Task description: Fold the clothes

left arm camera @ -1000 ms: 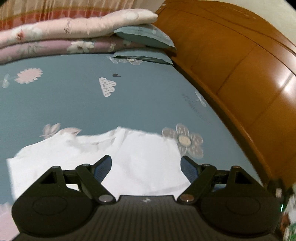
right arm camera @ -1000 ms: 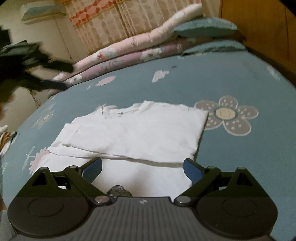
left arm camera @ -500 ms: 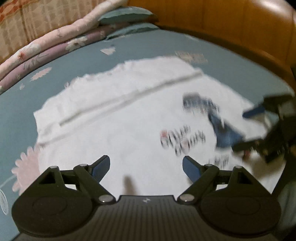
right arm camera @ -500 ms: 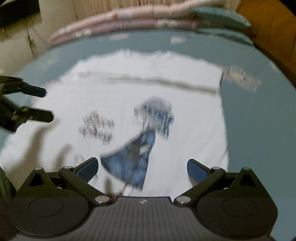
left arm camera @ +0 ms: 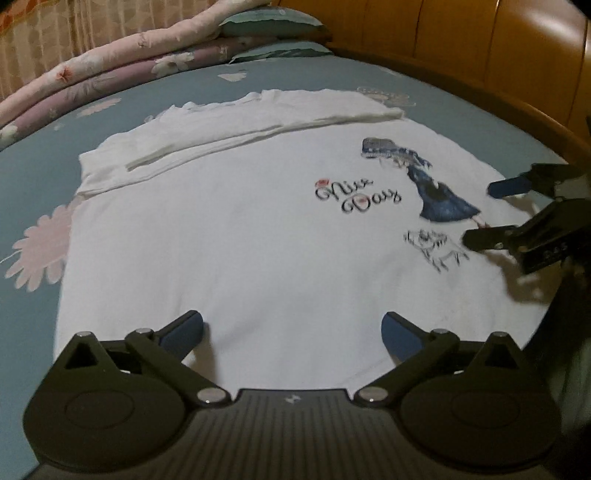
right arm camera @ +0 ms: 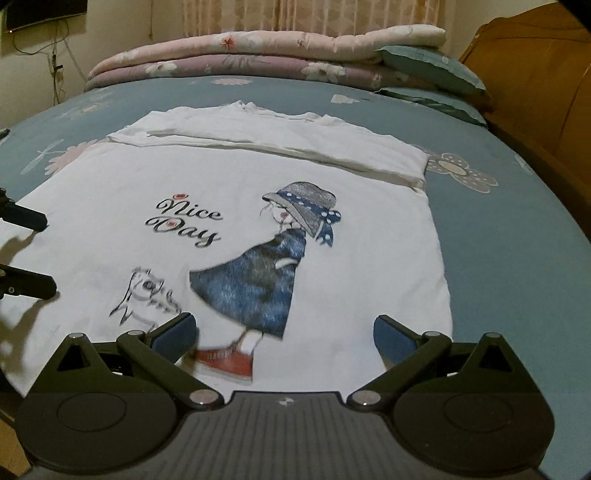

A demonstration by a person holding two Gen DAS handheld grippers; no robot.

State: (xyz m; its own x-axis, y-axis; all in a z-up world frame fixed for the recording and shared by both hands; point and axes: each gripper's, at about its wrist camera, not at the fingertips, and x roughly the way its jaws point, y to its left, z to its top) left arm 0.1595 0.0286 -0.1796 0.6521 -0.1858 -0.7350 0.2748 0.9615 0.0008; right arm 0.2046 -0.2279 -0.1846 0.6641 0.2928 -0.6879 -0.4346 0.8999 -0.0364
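Right wrist view: white T-shirt (right arm camera: 236,206) lies flat on the blue bedsheet (right arm camera: 517,258), filling the centre of the frame, print side up. Print reads "Nice Day" (right arm camera: 184,221) at centre left, a girl in a blue dress and hat (right arm camera: 266,273) at centre, a small cat sketch (right arm camera: 147,291) lower left. Far edge of the shirt is folded over into a layered band (right arm camera: 295,144) across the upper middle. Right gripper (right arm camera: 284,332) sits at the bottom of the frame over the near hem, jaws wide apart, nothing between them; whether its pads touch the cloth I can't tell. Left gripper (right arm camera: 26,254) pokes in at the left edge, over the shirt's left side, fingers spread.

Left wrist view: same T-shirt (left arm camera: 240,240) fills the middle, folded band (left arm camera: 258,122) in the upper half. Left gripper (left arm camera: 291,332) at bottom centre, jaws apart and empty above the hem. Right gripper (left arm camera: 491,214) at the right edge beside the girl print, also spread.

Surroundings: folded quilts (right arm camera: 258,55) and teal pillows (right arm camera: 432,70) stacked along the top, wooden headboard (right arm camera: 535,74) upper right, curtain (right arm camera: 332,14) behind.
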